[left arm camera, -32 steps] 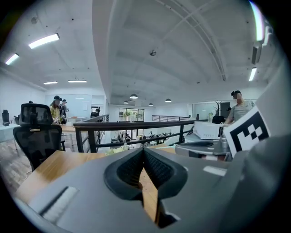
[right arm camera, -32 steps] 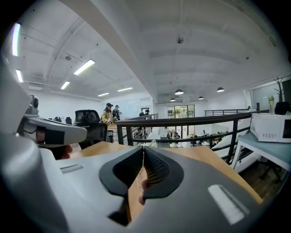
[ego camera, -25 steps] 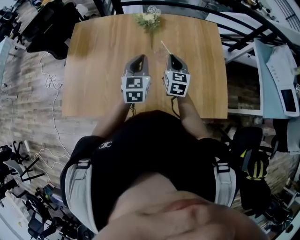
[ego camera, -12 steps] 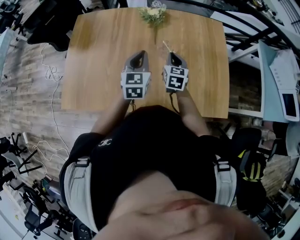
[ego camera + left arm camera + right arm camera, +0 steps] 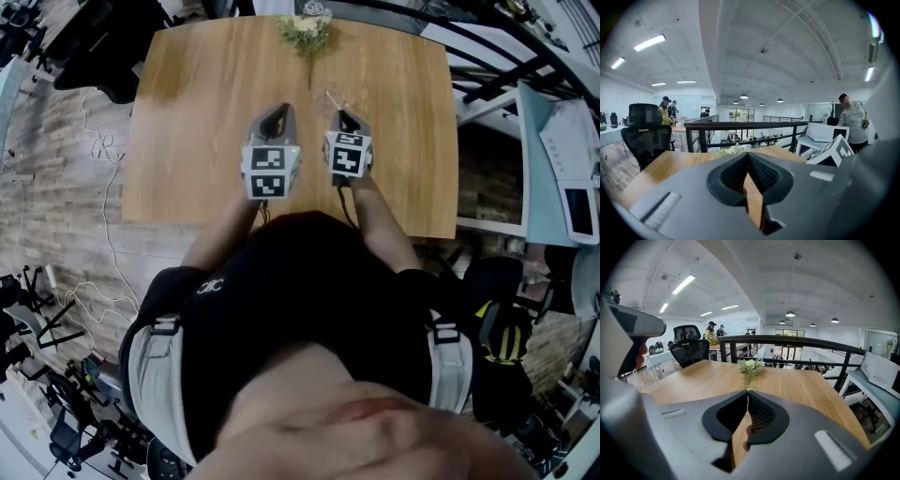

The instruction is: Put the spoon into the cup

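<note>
Spoon (image 5: 332,98) thin, pale, slanted, by closed right gripper (image 5: 344,113), left gripper (image 5: 280,112) closed too.

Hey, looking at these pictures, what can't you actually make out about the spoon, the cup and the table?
- Spoon: the head view shows only a thin pale sliver at the right gripper, too small to identify.
- Cup: not plain in any view; the right gripper view shows just a faint curve beyond its closed jaws.
- Table: the patch beneath the left gripper and the right gripper is covered by their bodies.
</note>
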Demonstrator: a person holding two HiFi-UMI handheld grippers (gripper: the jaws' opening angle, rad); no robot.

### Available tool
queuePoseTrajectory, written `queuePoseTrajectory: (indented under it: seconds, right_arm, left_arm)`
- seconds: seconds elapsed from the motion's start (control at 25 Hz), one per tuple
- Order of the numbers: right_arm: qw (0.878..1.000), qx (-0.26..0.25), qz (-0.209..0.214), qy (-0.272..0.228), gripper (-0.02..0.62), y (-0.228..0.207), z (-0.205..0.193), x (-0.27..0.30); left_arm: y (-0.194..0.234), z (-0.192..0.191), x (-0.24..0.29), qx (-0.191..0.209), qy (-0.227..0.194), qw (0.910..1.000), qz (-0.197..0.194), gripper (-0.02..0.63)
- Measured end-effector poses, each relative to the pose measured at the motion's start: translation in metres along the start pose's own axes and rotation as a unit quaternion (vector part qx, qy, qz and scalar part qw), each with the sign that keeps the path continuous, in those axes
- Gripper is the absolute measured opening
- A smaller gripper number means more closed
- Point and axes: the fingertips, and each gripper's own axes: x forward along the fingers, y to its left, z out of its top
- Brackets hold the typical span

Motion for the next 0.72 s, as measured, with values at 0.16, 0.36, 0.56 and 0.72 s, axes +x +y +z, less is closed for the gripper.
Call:
queuePoseTrajectory:
  seconds: [0.16,0.36,0.56,0.72]
  right_arm:
    - [1.0,0.002,-0.002,0.009,0.006,-0.004,-0.004,0.01]
    - [1.0,0.009,-0.001,0.019,0.006,-0.008,-0.009,0.022]
    - [1.0,0.001,-0.006,0.025,0.006,-0.011,-0.01,0.033]
    - [0.999,0.003,-0.009,0.033,0.006,-0.013,-0.011,0.04]
  left_arm:
    - [-0.001,0.0,0.003,0.005,0.0,1.0,0.001,0.012]
    - [-0.002,0.0,0.005,0.011,0.001,0.9999,0.0,0.012]
    - [0.0,-0.001,0.004,0.013,0.004,0.9999,0.003,0.012]
    - [0.0,0.0,0.004,0.015,0.006,0.9999,0.003,0.012]
